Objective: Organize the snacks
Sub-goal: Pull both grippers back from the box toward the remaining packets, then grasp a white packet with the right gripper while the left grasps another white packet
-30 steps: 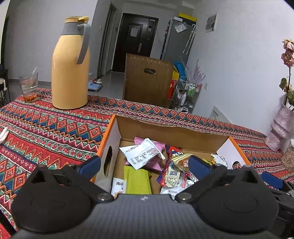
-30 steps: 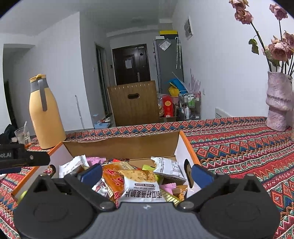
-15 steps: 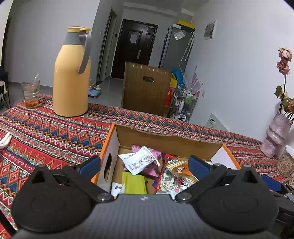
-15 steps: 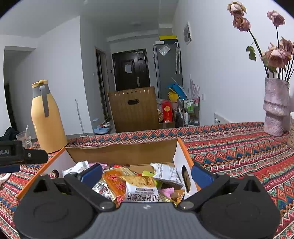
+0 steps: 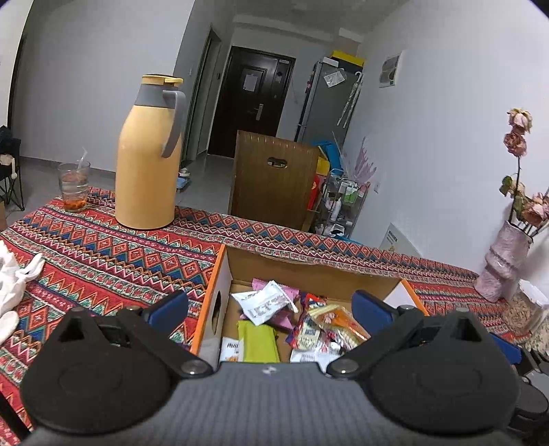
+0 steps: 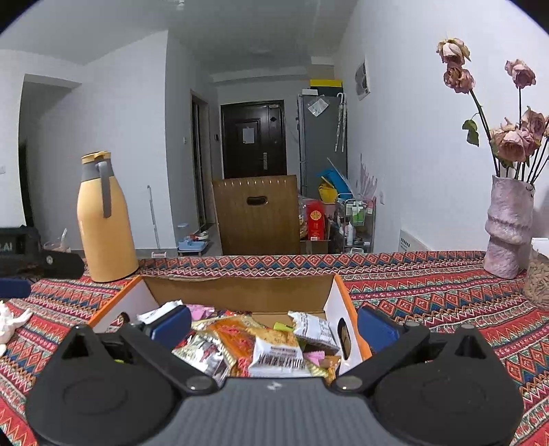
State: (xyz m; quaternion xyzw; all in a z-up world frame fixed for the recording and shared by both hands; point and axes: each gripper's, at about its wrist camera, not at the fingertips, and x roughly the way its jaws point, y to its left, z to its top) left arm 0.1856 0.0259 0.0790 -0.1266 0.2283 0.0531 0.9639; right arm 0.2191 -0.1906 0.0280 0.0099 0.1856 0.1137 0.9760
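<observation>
Both grippers have pulled up and back from the orange-edged cardboard box [image 5: 308, 271] at 12 o'clock. Left gripper [image 5: 269, 308] and right gripper [image 6: 274, 326] spread wide, empty. Mixed snack packets [image 6: 274, 353] fill the box; organizing looks nearly done.

white walls [image 6: 411, 144] and a white ceiling [image 6: 254, 31] close a dim room, with a dark door [image 6: 253, 137] at the far end and a grey fridge [image 6: 320, 144] to its right. a brown wooden chair back [image 6: 255, 219] stands behind the counter [image 6: 429, 284], which wears a red patterned cloth, and a cluttered wire rack [image 6: 357, 223] sits near the wall. the floor [image 5: 206, 171] is pale grey.
</observation>
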